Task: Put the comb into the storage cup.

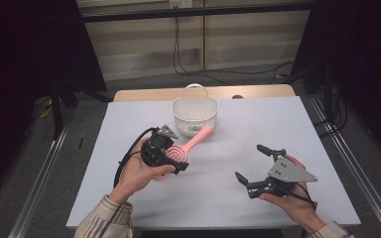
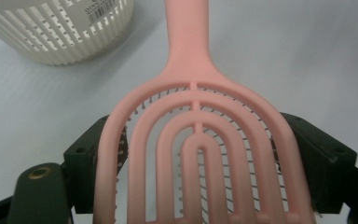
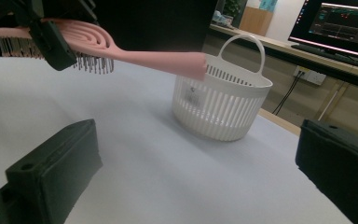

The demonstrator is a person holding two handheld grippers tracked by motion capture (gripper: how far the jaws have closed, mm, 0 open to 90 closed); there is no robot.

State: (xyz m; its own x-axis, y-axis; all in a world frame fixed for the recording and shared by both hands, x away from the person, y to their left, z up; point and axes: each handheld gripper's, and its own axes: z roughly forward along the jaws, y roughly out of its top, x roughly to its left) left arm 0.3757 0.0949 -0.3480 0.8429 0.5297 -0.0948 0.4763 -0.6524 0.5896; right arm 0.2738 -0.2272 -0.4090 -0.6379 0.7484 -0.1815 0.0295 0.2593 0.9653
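The left claw (image 1: 178,161) is clamped on the head of the pink vented plastic hairbrush (image 1: 186,147), held above the counter (image 1: 258,134), handle aimed at the white slotted plastic basket (image 1: 194,116), apparently for dropping in; the right claw (image 1: 253,163) waits wide open, empty.

A counter (image 1: 297,148) with a pale grey-white top carries the scene; a strip of light wood shows along its far edge. A white slotted basket (image 1: 194,117) with an arched handle stands upright on it, near the far edge and about midway across. The basket's base rests flat on the surface. A small dark thing lies on the wood strip, too small to tell.
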